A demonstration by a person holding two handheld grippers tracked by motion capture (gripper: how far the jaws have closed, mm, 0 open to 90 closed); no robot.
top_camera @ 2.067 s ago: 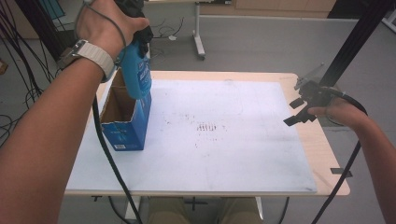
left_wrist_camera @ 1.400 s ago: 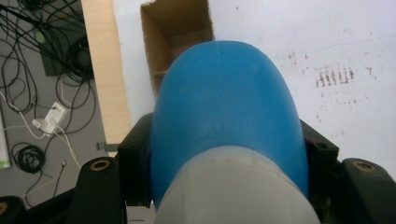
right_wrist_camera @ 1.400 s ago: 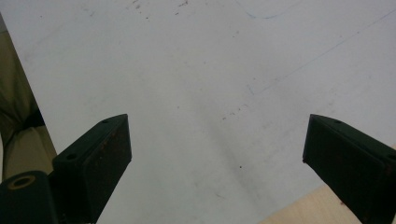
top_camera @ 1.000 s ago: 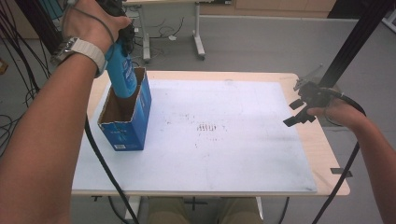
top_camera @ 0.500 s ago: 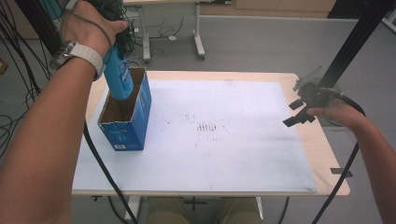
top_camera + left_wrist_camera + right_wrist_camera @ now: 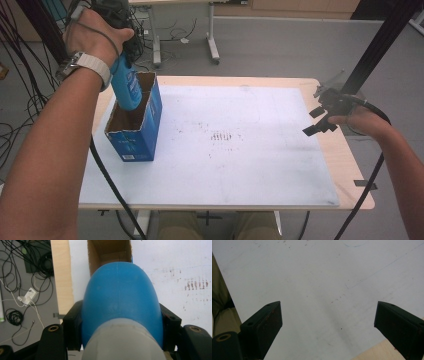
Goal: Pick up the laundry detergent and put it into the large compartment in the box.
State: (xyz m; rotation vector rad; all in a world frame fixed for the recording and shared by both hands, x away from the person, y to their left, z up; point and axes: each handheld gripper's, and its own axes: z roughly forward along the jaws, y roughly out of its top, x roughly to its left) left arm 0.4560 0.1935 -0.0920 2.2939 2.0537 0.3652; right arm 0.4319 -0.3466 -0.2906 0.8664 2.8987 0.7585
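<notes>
You have one blue bottle [image 6: 126, 87] and one blue box [image 6: 135, 124] in play, and two grippers. Your left gripper [image 6: 120, 50] is clamped on the bottle: in the left gripper view the two black jaws press against either side of the bottle's [image 6: 121, 302] rounded body, near its pale cap end. The bottle hangs tilted, base down, over the open top of the box [image 6: 110, 251], with its lower end just at or inside the mouth at the far end; whether it touches the cardboard you cannot tell.

The box stands upright near the table's [image 6: 350, 165] left edge, toward the far left corner, on the white sheet [image 6: 240, 160] that covers most of the top. Its flaps are open and the brown inside shows.

Your right gripper [image 6: 320, 117] sits at the right edge of the table, about midway along it, well apart from the box. Its jaws stand wide with nothing between them; the right gripper view looks down on the bare white sheet [image 6: 317, 285] and a sliver of wood at the corner.

One patch of dark smudges [image 6: 222, 136] marks the middle of the sheet. Nothing lies between the bottle and the box opening. On the floor beyond the table's left side lie loose cables [image 6: 25, 272], and one desk's legs [image 6: 212, 45] stand beyond the far edge.
</notes>
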